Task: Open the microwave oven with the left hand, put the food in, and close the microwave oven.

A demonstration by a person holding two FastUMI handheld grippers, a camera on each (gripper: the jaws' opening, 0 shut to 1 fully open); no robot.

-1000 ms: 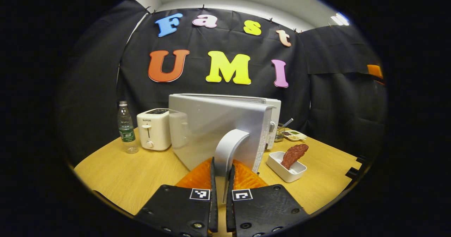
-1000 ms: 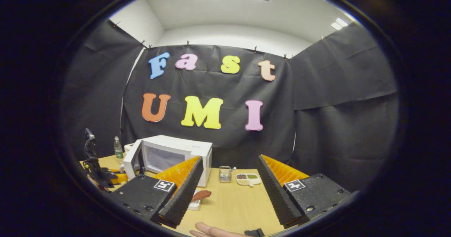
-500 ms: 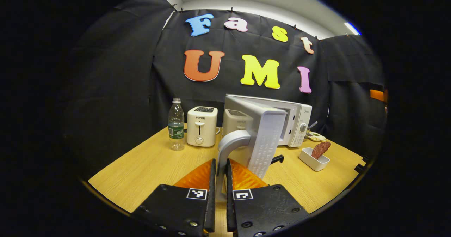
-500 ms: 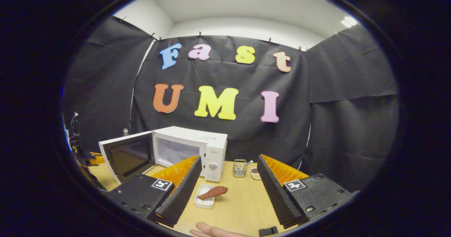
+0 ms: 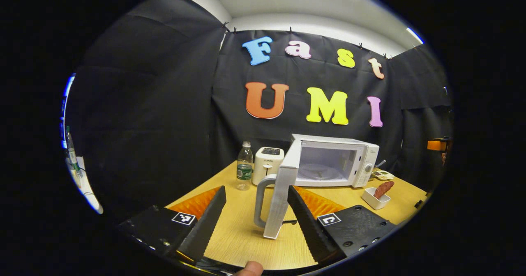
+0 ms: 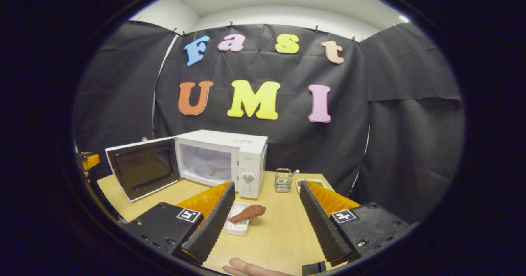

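Now, my left gripper (image 5: 254,222) has its jaws spread wide, nothing between them but bare table (image 5: 242,235). The door handle (image 5: 260,200) sits ahead in the gap, free of both fingers as far as I can see. A fingertip (image 5: 250,269) shows at the bottom edge of the left gripper view.

My right gripper (image 6: 267,218) is likewise wide apart and holding nothing. In the right gripper view part of a hand (image 6: 246,267) shows low down, below the fingers.

Outward from there — the microwave oven (image 6: 224,163) stands at the back of the table, its door (image 6: 141,169) swung fully out to the left, dark window facing my right camera. From the left gripper view I see the door (image 5: 283,194) edge-on, standing upright, with the cavity open behind it and the turntable (image 5: 318,173) visible inside. The cavity holds no food.

The food (image 6: 248,213) — a reddish-brown piece — lies tilted in a small white dish (image 6: 237,225) on the table, in front of the oven's control panel (image 6: 248,177) and just beside my right gripper's left finger. In the left gripper view the dish (image 5: 374,200) is off to the right of the oven.

Left of the oven: a white toaster (image 5: 267,165) and a water bottle (image 5: 245,166). Right of it: a small glass jar (image 6: 282,180) and a divided tray (image 6: 306,182).
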